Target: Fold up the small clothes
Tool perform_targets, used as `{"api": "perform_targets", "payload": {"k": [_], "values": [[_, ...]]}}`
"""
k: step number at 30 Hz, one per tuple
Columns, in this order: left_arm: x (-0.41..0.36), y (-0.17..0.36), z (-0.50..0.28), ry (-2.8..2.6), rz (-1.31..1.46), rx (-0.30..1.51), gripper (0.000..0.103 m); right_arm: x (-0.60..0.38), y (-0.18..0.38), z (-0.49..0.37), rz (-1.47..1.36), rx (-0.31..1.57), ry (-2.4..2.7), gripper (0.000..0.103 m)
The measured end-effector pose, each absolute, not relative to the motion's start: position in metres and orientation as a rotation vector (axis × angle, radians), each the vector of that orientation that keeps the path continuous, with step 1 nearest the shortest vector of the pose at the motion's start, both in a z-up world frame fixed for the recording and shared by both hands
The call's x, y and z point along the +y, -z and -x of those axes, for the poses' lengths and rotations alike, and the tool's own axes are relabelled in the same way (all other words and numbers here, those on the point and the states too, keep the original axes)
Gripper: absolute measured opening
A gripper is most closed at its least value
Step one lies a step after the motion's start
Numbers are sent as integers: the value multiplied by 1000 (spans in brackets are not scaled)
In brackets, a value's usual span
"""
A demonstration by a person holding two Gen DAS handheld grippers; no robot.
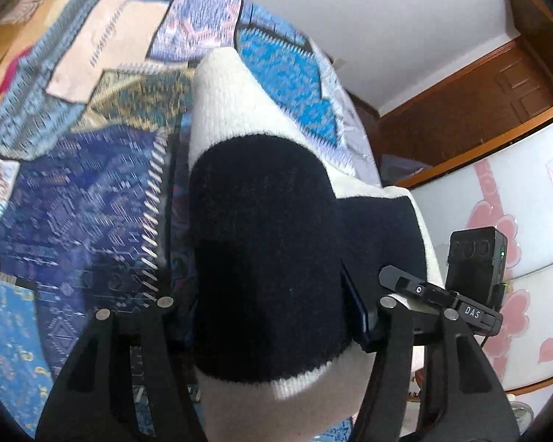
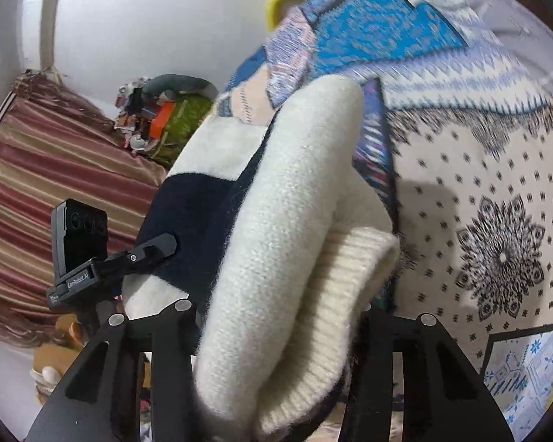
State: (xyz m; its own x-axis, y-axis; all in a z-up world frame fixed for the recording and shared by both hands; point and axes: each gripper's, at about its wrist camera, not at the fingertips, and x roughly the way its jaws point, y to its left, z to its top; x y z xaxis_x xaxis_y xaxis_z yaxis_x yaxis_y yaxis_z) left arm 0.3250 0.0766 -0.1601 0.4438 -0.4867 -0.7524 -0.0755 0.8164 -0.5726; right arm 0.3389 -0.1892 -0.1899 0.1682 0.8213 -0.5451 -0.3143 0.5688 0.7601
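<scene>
A knitted sweater, cream with a wide navy band, hangs bunched and folded over, lifted off the patchwork bedspread. My left gripper is shut on its navy part, and the thick fold fills the space between the fingers. In the right wrist view the sweater shows its cream body and ribbed hem, and my right gripper is shut on that bundle. Each view shows the other gripper's black camera block close beside the sweater. The cloth hides the pads.
The bedspread stretches ahead of both grippers. A brown wooden door and a white cabinet with pink flowers stand to the right. On the other side are a striped curtain and a pile of clutter.
</scene>
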Motion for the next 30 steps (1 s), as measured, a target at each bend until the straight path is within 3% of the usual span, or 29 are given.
{"api": "perform_targets", "payload": {"k": [13,30], "values": [[141,121,-282,208,638,1009,61,-125,154,-328,-476,1053,-947,40],[181,215,-264,189,754,1154,63,-76,223,-333,-424,1248,-891,42]]}}
